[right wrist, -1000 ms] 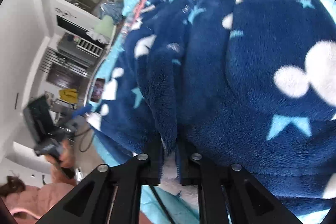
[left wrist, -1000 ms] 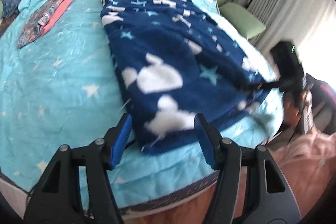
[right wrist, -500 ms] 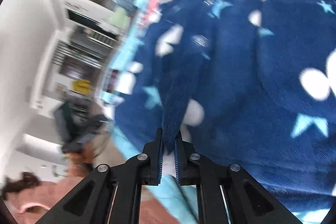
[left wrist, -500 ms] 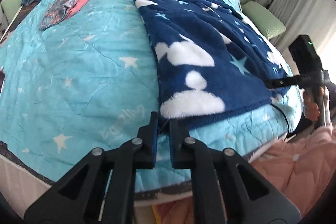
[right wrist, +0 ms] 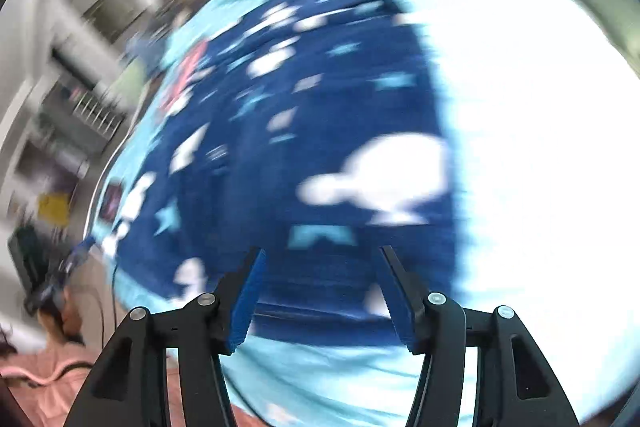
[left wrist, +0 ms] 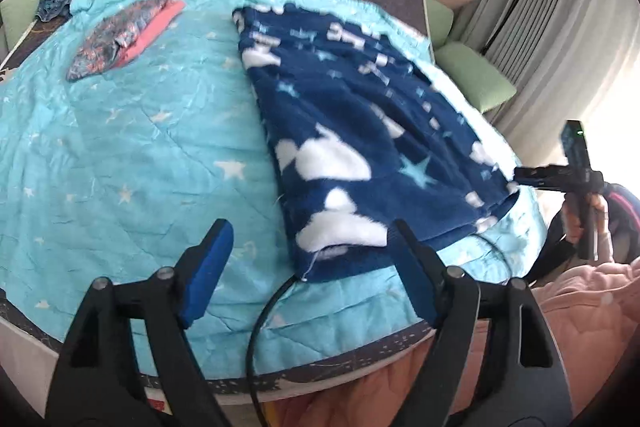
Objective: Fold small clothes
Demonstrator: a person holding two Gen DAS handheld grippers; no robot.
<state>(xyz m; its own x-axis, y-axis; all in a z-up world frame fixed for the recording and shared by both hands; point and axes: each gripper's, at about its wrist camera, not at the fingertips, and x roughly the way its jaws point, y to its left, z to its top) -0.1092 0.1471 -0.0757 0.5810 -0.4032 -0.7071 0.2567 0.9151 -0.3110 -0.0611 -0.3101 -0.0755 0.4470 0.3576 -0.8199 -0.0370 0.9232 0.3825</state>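
left wrist view, garment: a dark blue fleece piece with white cloud shapes and pale stars (left wrist: 360, 131) lies spread flat on the right half of the bed's turquoise star-print quilt (left wrist: 132, 155), near corner just beyond the fingers.
left wrist view, left claw (left wrist: 308, 267): jaws wide and opening, nothing pinched; the fleece corner lies between the pads without being pressed.
left wrist view, other things: a folded red-and-patterned cloth (left wrist: 120, 39) sits well apart at the far left; a black cable (left wrist: 264, 311) runs under the near hem; green cushions (left wrist: 472, 79) lie off the right edge.
left wrist view, right claw (left wrist: 520, 179): at the fleece's far right corner; whether it pinches cannot be told here.
right wrist view, right claw (right wrist: 318, 287): blurred, jaws apart and opening above the fleece hem, gripping nothing.
handling: probably soft, thick and limp, light, not slippery; it should sag and drag on the quilt.
where to hold: likely the two near corners, pinching both layers at the hem.
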